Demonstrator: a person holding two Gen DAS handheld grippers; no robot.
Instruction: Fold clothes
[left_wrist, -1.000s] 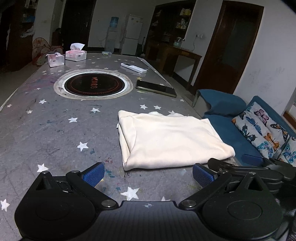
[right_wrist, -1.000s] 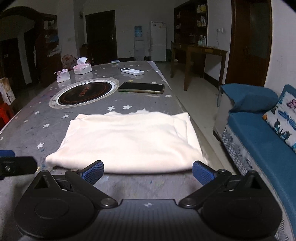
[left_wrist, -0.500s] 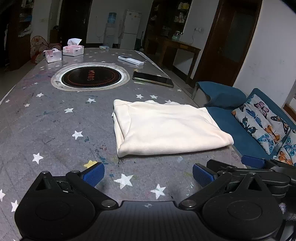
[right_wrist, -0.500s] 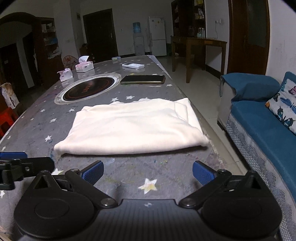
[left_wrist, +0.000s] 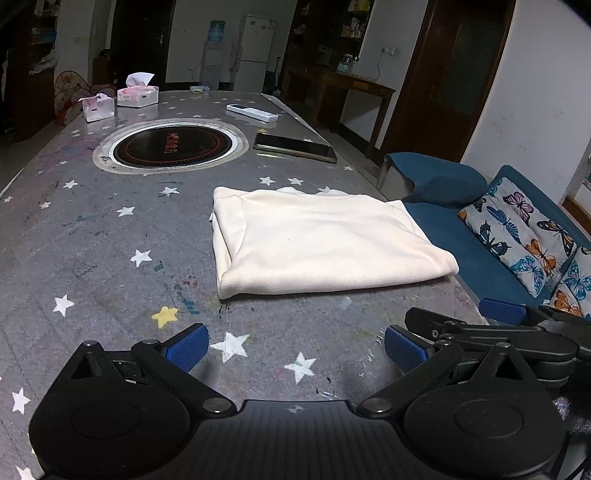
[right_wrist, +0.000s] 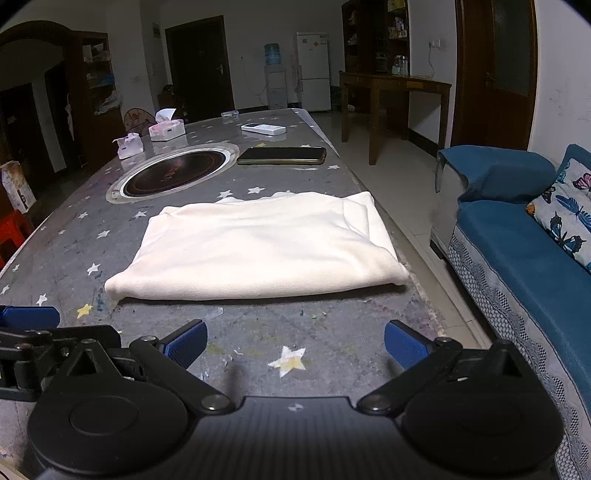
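My left hand-held gripper (left_wrist: 295, 345) hangs low over the bench (left_wrist: 92, 258), its fingers spread wide and holding nothing. My right hand-held gripper (right_wrist: 295, 343) is just beside it, also spread and empty. The cream shirt (left_wrist: 321, 243) lies folded into a flat rectangle on the bench ahead of both, apart from the fingertips, its near folded edge facing me and its right end near the bench's edge. Beyond it lie a dark phone (right_wrist: 282, 156), a round inset cooktop (left_wrist: 171, 146) and a white remote (right_wrist: 263, 129).
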